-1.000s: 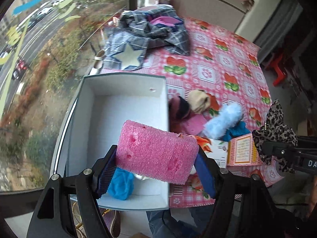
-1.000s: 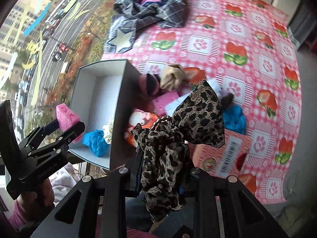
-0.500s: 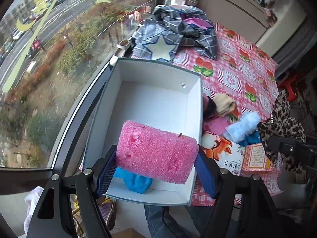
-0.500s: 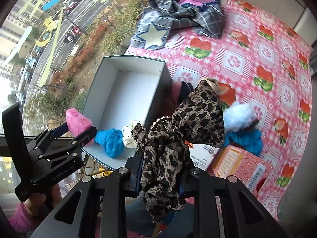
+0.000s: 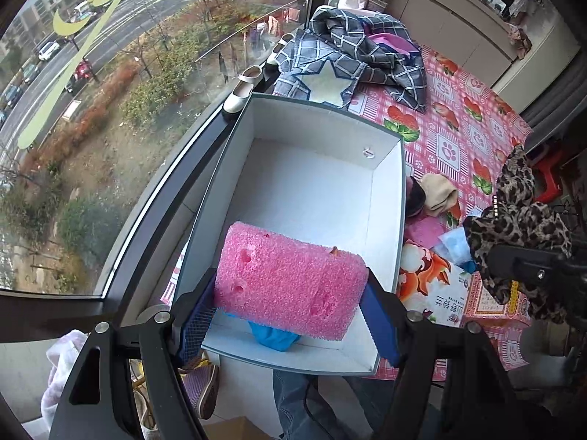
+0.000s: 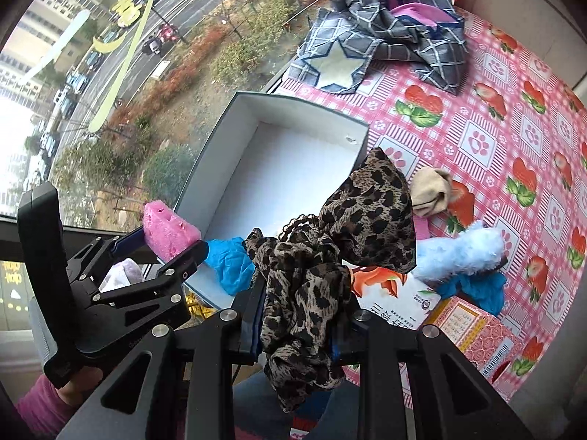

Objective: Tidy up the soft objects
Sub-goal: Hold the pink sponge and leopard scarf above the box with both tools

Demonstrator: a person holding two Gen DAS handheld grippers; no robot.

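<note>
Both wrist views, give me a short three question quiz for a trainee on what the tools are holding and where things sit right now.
1. True or false: the left tool is shut on the pink foam sponge block.
2. Which item does the right tool grip? A) fluffy light blue plush B) leopard print fabric scrunchie C) beige rolled sock
3. Fill in: the crumpled bright blue cloth lies inside the open white ____.

Key
1. True; the block spans both pads, above the box's near end.
2. B, the leopard print fabric scrunchie; the plush and sock lie on the pink checked tablecloth.
3. cardboard box.
</note>
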